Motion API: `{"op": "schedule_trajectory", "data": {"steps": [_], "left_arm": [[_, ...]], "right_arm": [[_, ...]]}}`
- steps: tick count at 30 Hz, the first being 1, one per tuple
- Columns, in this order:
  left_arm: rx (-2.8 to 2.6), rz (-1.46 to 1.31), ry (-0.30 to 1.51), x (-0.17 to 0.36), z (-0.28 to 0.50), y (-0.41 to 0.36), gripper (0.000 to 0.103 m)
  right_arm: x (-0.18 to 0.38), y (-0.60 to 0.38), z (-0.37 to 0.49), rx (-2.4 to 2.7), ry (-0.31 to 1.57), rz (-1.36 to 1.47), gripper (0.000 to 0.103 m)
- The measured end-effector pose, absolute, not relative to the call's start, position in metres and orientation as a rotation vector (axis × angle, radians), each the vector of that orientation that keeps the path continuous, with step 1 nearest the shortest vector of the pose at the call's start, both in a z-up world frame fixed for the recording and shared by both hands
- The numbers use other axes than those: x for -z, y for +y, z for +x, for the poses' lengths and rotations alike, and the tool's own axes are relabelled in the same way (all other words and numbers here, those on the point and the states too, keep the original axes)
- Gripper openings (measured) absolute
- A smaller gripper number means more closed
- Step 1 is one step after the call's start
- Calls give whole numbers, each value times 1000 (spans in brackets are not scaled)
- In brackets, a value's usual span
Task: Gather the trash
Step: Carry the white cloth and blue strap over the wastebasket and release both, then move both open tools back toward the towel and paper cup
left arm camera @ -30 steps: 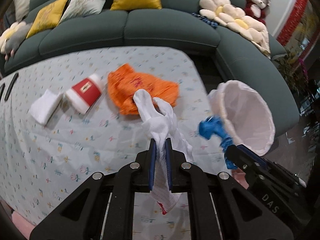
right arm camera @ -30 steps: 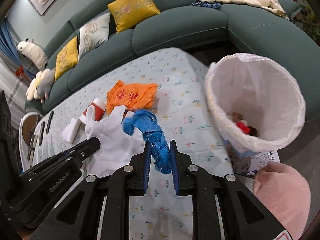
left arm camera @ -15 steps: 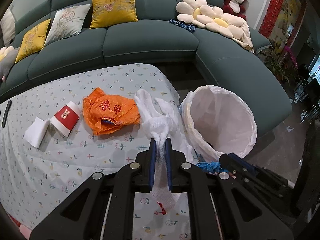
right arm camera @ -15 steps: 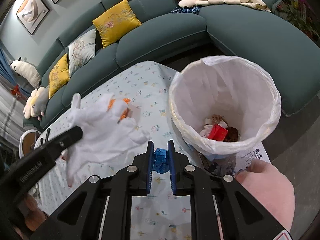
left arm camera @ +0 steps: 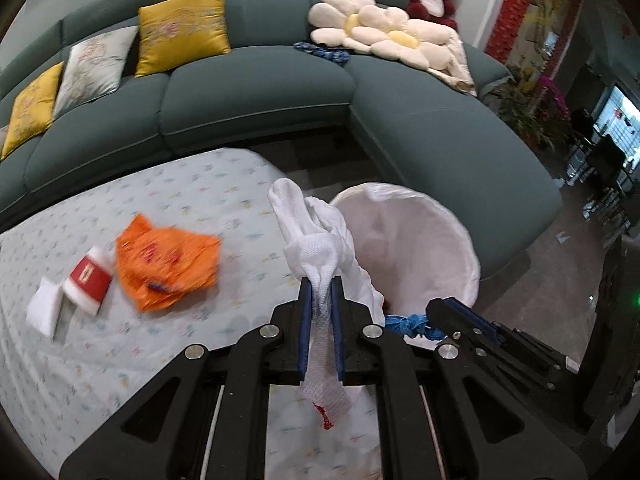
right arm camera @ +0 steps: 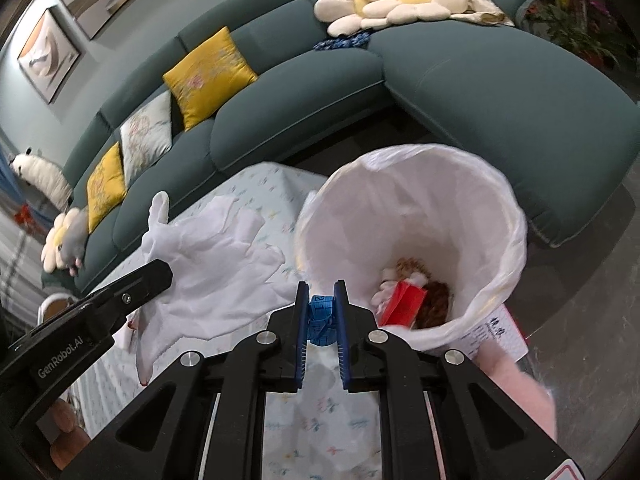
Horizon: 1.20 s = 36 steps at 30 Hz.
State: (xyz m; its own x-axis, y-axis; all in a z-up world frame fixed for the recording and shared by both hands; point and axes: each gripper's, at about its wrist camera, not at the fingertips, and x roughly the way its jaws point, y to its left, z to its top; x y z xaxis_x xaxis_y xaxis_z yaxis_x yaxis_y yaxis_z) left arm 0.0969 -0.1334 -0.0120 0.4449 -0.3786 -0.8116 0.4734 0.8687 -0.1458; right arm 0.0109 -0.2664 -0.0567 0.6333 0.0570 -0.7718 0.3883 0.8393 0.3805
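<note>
My left gripper (left arm camera: 320, 292) is shut on white cloth gloves (left arm camera: 316, 240), which hang above the table's right end, beside the rim of the white-lined bin (left arm camera: 448, 224). In the right wrist view the same gloves (right arm camera: 208, 264) drape left of the bin (right arm camera: 508, 216). My right gripper (right arm camera: 322, 296) is shut on a blue tape measure strip (right arm camera: 320, 316) just at the bin's near rim; its blue end (left arm camera: 408, 324) shows in the left wrist view. On the table lie an orange plastic bag (left arm camera: 168, 264), a red paper cup (left arm camera: 88, 284) and a white tissue (left arm camera: 44, 308).
The bin holds a red carton (right arm camera: 404, 304) and brown scraps. A teal sectional sofa (left arm camera: 256, 92) with yellow cushions curves behind the table (left arm camera: 120, 360) with its floral cloth. A paper sheet (right arm camera: 496, 332) lies on the floor by the bin.
Both grippers have swung right, from over the table toward the bin, each carrying its item. The bin has grown nearer and more central in both views.
</note>
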Motion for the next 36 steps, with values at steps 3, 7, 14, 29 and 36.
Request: {"op": "schedule_trajectory", "data": {"steps": [3, 7, 14, 29, 36], "left_arm": [[555, 115, 986, 12, 104, -156, 10], [563, 99, 1014, 15, 115, -178, 20], [537, 88, 1010, 18, 124, -190, 49], [442, 95, 1009, 34, 122, -149, 65], [408, 62, 1011, 34, 120, -125, 67]], "right_arm": [[55, -285, 11, 229, 865, 566, 12], [53, -309, 13, 268, 853, 574, 12], [50, -334, 23, 300, 840, 578, 12], [34, -318, 53, 314, 837, 491, 37], [29, -295, 52, 289, 844, 464, 48]]}}
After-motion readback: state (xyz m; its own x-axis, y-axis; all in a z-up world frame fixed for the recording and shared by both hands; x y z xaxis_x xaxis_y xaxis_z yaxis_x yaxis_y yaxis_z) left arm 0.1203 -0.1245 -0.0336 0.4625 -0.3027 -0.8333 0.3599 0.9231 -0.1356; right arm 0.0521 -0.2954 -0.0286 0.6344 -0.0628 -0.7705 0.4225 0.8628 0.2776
